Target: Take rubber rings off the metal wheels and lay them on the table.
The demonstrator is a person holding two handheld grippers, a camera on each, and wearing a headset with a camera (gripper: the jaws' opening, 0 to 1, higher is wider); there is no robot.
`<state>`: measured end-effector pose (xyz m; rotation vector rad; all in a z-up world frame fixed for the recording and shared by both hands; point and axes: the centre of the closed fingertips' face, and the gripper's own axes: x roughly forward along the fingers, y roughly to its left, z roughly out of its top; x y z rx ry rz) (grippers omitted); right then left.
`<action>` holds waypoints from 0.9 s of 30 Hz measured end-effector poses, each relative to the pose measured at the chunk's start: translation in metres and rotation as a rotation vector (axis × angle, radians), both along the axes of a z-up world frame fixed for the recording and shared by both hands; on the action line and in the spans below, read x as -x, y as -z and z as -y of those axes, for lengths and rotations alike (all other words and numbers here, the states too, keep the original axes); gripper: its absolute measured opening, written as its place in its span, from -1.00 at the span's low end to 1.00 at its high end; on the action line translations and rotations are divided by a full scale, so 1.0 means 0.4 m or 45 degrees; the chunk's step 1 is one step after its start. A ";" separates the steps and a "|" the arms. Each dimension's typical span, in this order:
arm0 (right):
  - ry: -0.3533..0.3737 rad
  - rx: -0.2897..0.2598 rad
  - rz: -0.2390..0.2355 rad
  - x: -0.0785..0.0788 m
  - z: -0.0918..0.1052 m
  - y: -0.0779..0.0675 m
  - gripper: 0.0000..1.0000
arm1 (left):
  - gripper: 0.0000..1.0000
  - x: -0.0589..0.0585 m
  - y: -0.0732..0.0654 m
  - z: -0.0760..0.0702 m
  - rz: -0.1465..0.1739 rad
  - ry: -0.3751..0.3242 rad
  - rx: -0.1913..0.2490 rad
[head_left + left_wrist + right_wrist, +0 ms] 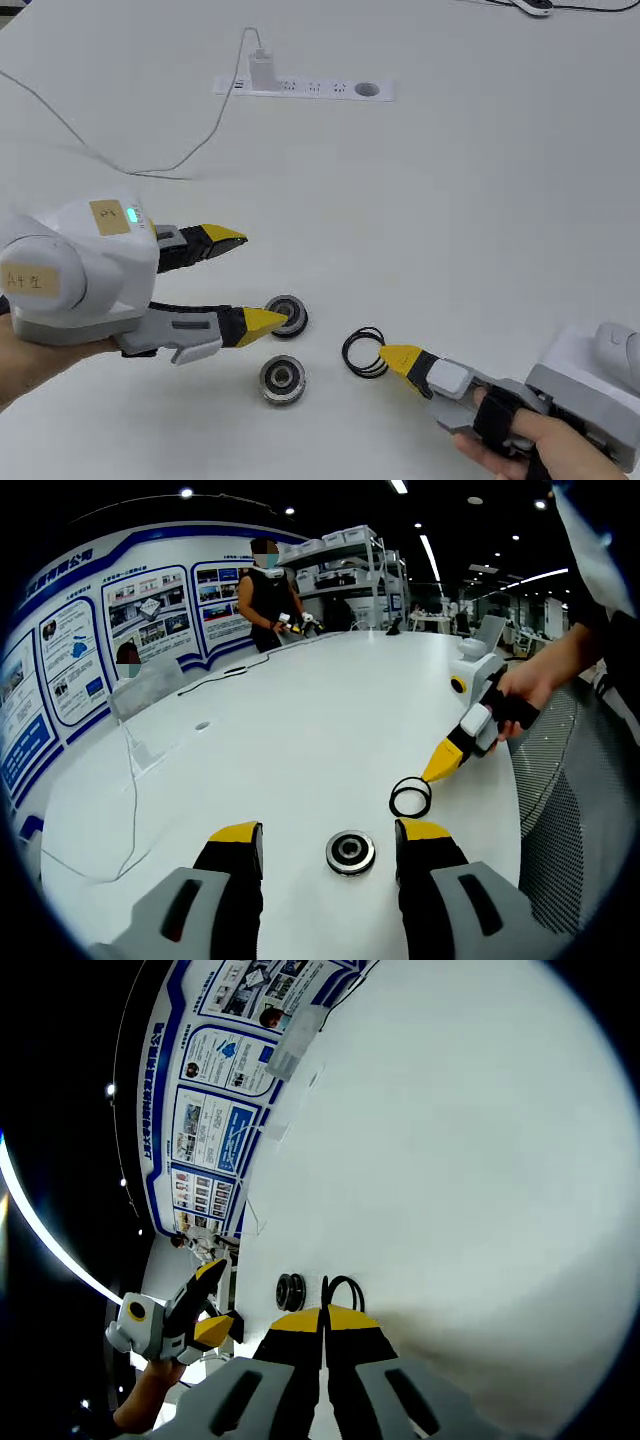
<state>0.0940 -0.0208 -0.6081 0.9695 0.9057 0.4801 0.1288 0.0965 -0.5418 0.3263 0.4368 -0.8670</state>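
Note:
Two metal wheels lie on the white table: one by the lower yellow tip of my left gripper, the other nearer me. The left gripper is open with nothing between its jaws. In the left gripper view one wheel lies flat just ahead of the left gripper. A small pile of black rubber rings lies flat to the right of the wheels. My right gripper is shut, its tip touching the rings' edge. The rings and a wheel sit just past the right gripper.
A white power strip with a plugged charger and a trailing cable lies at the far side. A white device stands on the table beyond the right gripper. The table edge runs close by on that side.

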 end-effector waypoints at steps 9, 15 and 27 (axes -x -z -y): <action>-0.044 0.208 0.102 -0.005 0.021 0.009 -0.96 | 0.09 0.009 -0.005 -0.006 0.002 -0.015 0.010; -0.085 0.255 0.147 -0.001 0.017 0.007 -0.86 | 0.08 0.012 -0.003 -0.009 -0.003 -0.019 0.011; -0.271 0.500 0.350 0.014 0.013 -0.005 -0.61 | 0.08 0.013 0.002 -0.009 -0.010 -0.014 0.007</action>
